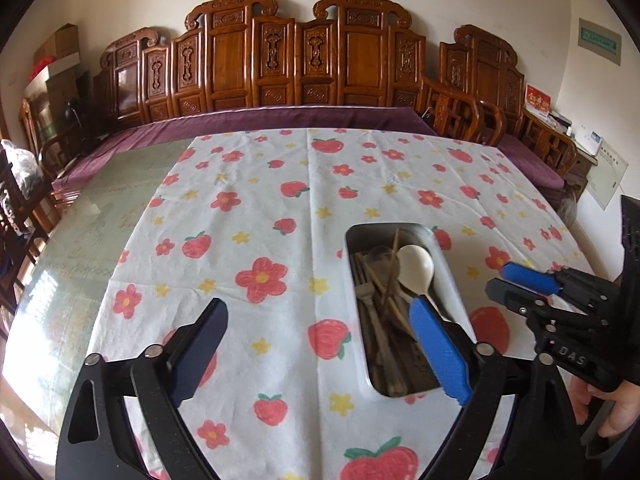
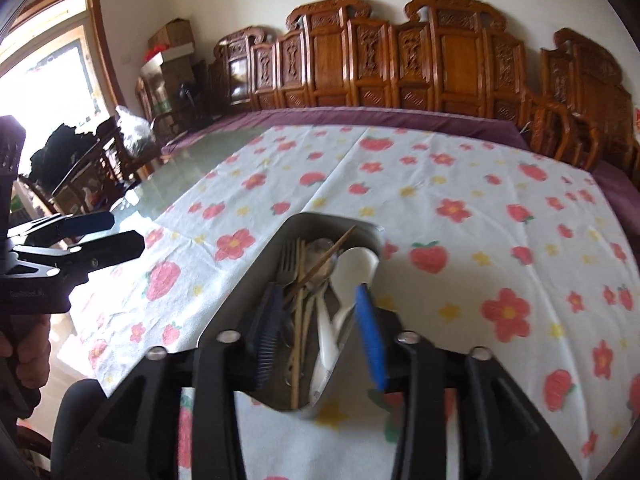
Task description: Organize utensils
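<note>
A metal tray [image 1: 448,248] lies on the flowered tablecloth and holds a white spoon [image 1: 416,266], forks [image 1: 366,296], wooden chopsticks [image 1: 390,276] and other utensils. The tray also shows in the right wrist view [image 2: 236,292], with the white spoon [image 2: 358,268], a fork [image 2: 289,260] and chopsticks [image 2: 328,258] in it. My left gripper [image 1: 320,336] is open and empty, low over the cloth just left of the tray. My right gripper [image 2: 318,312] is open, hovering over the near part of the tray with nothing between its fingers; it also shows in the left wrist view [image 1: 498,278].
The tablecloth [image 1: 280,216] covers most of a glass-topped table [image 1: 104,216]. A carved wooden bench with a purple cushion [image 1: 260,116] runs along the far edge. Wooden chairs [image 2: 100,160] stand at the left. My left gripper [image 2: 120,232] shows at the right wrist view's left edge.
</note>
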Tool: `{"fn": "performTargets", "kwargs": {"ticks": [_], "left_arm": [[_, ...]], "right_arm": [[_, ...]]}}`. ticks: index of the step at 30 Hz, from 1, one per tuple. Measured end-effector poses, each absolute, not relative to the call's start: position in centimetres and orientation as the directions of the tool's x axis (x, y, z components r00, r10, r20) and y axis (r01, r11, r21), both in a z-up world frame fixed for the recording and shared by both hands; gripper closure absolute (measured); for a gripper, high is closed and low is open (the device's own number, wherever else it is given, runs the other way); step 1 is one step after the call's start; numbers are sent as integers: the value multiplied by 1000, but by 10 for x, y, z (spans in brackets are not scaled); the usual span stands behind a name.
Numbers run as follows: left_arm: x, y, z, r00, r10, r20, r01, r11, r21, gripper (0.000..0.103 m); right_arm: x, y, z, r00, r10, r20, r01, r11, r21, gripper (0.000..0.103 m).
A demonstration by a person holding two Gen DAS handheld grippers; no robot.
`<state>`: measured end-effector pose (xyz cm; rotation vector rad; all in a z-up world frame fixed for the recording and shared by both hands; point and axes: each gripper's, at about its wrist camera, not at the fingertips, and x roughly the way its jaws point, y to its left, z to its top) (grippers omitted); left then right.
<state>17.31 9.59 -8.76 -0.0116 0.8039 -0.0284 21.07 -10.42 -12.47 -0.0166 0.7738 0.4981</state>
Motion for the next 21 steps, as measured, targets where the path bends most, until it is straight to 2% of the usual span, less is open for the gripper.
{"fn": "performTargets", "kwargs": {"ticks": [2, 5, 8, 21], "left_arm": [[167, 89, -83, 700, -36, -714, 29, 999, -23, 8], [157, 76, -78, 700, -53, -712, 42, 999, -32, 8], [145, 62, -73, 706, -53, -706, 51, 998, -24, 8], [89, 11, -56, 734, -61, -677, 91, 996, 9, 8]], "right_arm": [[200, -118, -116, 630, 408, -660, -415, 896, 158, 31], [178, -140, -103, 677, 362, -641, -371, 920, 127, 13], [157, -158, -93, 710, 328, -623, -339, 935, 106, 3], [84, -220, -63, 780, 208, -590, -203, 976, 76, 3]]}}
